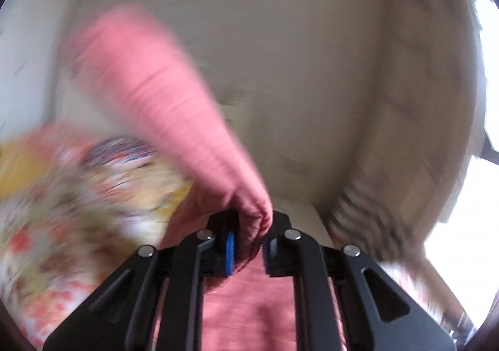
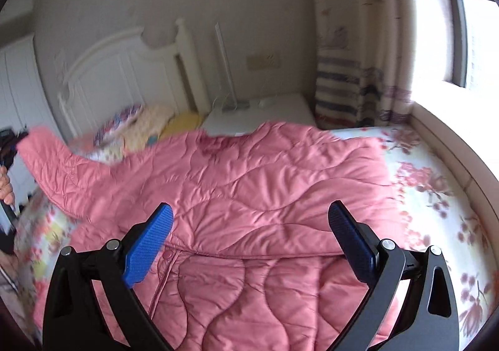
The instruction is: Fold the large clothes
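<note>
Between the blue pads of my left gripper (image 1: 248, 245) I have the cuff end of a pink sleeve (image 1: 149, 95) clamped, the fabric bunched at the pinch and running up and away to the left in the left wrist view, which is heavily smeared by motion. Below the pinch more pink cloth fills the gap between the gripper's black arms. Off to the left of that view I make out only a blur of flowered bedding (image 1: 56, 226), and to the right a striped curtain (image 1: 368, 213) against a plain wall. My right gripper (image 2: 251, 238) hangs with its fingers spread wide apart, gripping nothing, just above the pink quilted jacket (image 2: 249, 182). The jacket lies spread across the bed, its body covering most of the flowered sheet (image 2: 436, 195), with one layer folded over another so that an edge runs across right under the open fingers. Its sleeve (image 2: 62, 170) stretches up and to the left, lifted off the bed, toward the far left edge of the right wrist view, where I can see a hand (image 2: 5, 185) on a dark handle. Beyond the jacket sit pillows (image 2: 149, 123) against a white headboard (image 2: 124, 70), a white bedside cabinet (image 2: 259, 115) just beside them, then the curtain (image 2: 349, 86) and a bright window (image 2: 477, 39) on the right.
</note>
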The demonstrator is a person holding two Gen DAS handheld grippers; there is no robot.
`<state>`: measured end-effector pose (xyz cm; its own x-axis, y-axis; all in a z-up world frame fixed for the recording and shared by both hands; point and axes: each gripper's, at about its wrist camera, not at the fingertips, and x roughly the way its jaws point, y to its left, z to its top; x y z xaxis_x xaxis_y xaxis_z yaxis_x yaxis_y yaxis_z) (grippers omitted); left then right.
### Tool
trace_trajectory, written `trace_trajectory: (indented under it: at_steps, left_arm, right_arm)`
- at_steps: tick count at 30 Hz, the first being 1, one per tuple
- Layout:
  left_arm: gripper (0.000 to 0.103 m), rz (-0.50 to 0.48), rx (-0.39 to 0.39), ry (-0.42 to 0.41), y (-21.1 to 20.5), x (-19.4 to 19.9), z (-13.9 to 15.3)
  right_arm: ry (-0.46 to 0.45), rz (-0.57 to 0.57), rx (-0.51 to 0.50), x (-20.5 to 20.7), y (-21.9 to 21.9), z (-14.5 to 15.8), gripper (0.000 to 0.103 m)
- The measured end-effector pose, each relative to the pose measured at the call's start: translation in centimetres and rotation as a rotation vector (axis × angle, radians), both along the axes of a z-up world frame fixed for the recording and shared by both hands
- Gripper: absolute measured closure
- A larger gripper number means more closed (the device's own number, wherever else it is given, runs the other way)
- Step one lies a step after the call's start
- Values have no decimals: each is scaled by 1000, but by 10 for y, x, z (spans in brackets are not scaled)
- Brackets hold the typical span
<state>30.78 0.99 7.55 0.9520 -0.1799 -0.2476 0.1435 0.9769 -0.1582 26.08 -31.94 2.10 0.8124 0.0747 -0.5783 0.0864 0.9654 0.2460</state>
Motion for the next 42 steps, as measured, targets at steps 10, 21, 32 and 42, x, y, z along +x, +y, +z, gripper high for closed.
trace_trajectory:
  at_steps: [10, 21, 32, 42]
  left_arm:
    - [9, -396, 611, 214, -207, -35, -164]
    - [2, -11, 81, 357, -1, -37, -135]
    - [2, 39, -59, 460, 50, -37, -165]
    - [2, -18, -109, 473, 57, -17, -137]
  right_arm:
    - [-68, -108, 12, -44, -58, 21, 7]
    - [-16, -3, 36, -13, -37, 0, 7]
    - [275, 24, 118, 97, 16, -61, 36]
    - [319, 231, -214, 120, 94, -97, 10]
